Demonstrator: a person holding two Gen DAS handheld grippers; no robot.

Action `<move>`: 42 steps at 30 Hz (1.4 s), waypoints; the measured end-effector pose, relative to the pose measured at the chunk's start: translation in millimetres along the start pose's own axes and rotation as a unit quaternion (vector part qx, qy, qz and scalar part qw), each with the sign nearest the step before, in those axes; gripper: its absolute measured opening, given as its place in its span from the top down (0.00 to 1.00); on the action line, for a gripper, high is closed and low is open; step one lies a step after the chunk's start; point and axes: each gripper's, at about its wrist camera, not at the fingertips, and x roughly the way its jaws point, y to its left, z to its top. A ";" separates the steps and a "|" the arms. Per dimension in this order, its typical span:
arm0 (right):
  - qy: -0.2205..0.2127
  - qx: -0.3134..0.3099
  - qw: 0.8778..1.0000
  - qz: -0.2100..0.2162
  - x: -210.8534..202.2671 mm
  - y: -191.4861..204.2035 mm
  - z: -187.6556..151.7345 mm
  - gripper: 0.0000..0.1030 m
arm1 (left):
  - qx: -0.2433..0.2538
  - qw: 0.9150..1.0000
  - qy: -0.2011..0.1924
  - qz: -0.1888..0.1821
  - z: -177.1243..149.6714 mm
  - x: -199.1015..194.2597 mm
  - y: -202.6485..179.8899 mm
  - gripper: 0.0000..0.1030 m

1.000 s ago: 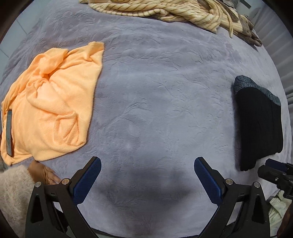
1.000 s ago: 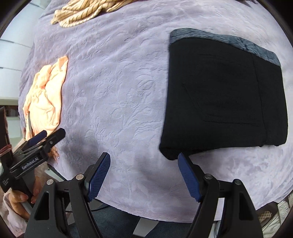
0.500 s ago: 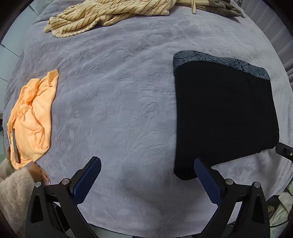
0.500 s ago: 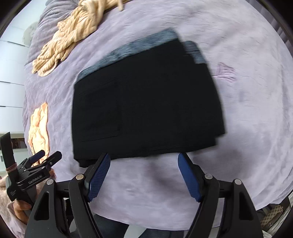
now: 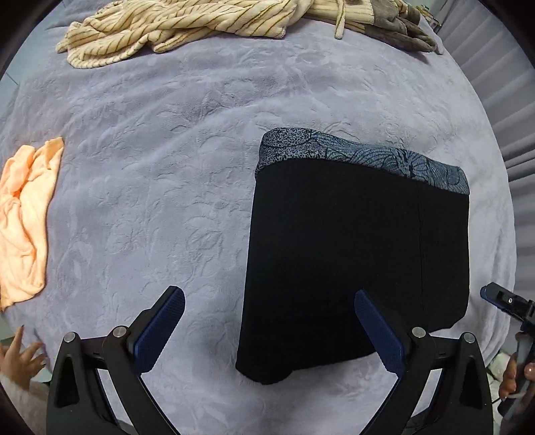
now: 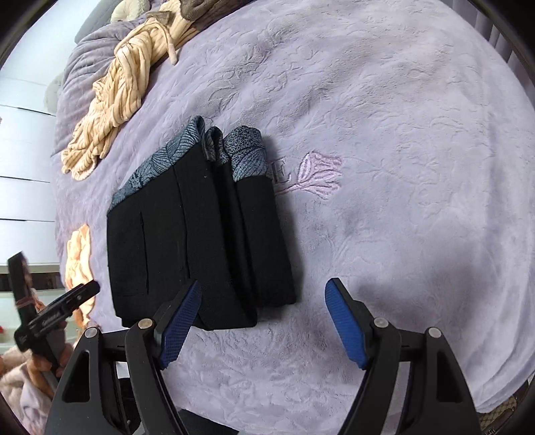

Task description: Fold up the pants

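The black pants [image 5: 354, 254] lie folded into a flat stack on the lilac blanket, with a grey patterned waistband [image 5: 364, 157] at the far edge. In the right wrist view the pants [image 6: 200, 241] show several stacked layers. My left gripper [image 5: 267, 331] is open and empty, held above the near left corner of the pants. My right gripper [image 6: 264, 321] is open and empty, just off the near right corner of the pants. The right gripper's tip also shows at the edge of the left wrist view [image 5: 501, 297].
An orange garment [image 5: 23, 221] lies at the left. A cream striped garment [image 5: 180, 26] lies at the far edge of the lilac blanket [image 5: 150, 187]. An embroidered flower [image 6: 317, 174] marks the blanket right of the pants. The bed's edge runs close under both grippers.
Both views have swung across the bed: the left now looks at the pants instead of the orange garment. The right has moved round to the pants' right side. Both grippers stay open.
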 end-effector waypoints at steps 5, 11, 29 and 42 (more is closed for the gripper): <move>0.033 -0.010 0.998 0.045 23.8 -6.1 18.7 0.19 | -0.006 0.998 0.015 -0.061 13.3 22.3 9.2 0.01; 0.065 -0.026 0.992 0.101 49.2 -7.1 26.8 0.17 | -0.006 0.993 0.029 -0.113 20.7 50.8 11.3 0.01; 0.116 -0.003 0.973 0.201 88.8 12.8 45.1 0.48 | -0.005 0.977 0.000 -0.215 15.0 50.2 -7.0 0.42; 0.136 -0.021 0.970 0.200 85.3 69.3 -41.7 0.44 | 0.001 1.000 0.006 0.000 -52.0 29.7 35.0 0.25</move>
